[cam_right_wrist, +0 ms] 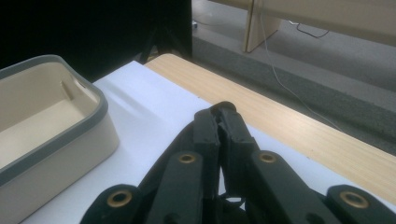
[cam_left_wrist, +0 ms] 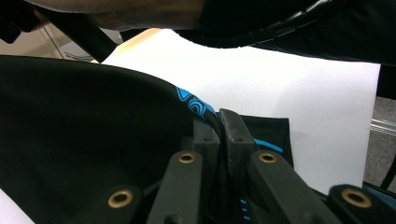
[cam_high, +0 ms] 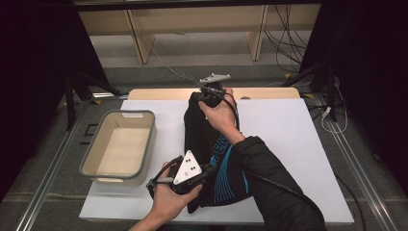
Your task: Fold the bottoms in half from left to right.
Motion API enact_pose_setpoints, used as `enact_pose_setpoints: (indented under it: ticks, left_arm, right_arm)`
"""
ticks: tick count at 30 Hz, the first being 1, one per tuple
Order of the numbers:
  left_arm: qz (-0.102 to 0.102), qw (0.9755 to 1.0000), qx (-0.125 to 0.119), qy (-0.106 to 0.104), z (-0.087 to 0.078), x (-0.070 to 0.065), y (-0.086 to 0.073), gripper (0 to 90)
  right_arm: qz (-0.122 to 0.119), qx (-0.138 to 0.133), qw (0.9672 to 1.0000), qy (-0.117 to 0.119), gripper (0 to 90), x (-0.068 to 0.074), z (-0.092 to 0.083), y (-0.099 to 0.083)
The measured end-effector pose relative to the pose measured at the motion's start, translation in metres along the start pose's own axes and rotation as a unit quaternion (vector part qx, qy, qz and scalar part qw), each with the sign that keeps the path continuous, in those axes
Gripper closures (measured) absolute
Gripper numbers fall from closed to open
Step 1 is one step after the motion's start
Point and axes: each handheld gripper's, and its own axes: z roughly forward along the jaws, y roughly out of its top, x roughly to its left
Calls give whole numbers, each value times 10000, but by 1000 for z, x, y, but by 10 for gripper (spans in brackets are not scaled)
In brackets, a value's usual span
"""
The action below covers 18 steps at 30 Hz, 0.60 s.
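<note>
A black garment with blue print lies lengthwise on the white table cover, lifted at both ends. My left gripper is at its near end, by the table's front. In the left gripper view the left gripper is shut on a fold of the black garment. My right gripper holds the far end, raised above the table's back edge. In the right gripper view the right gripper is shut, with a thin edge of black cloth pinched at its tips.
A beige bin with a grey rim stands empty on the left of the table, also seen as the bin in the right gripper view. A wooden table edge runs along the back. Cables and a metal rail lie at the right.
</note>
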Motion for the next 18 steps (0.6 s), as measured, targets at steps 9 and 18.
enact_pose_setpoints:
  ticks: [9,18]
  left_arm:
    - [14,10000,15,-22,2,0,1,854]
    - [34,10000,34,-45,5,-1,1,853]
  right_arm:
    - [-3,6,10000,1,868,-2,-1,-1]
    - [39,-5,10000,1,867,-4,-2,-2]
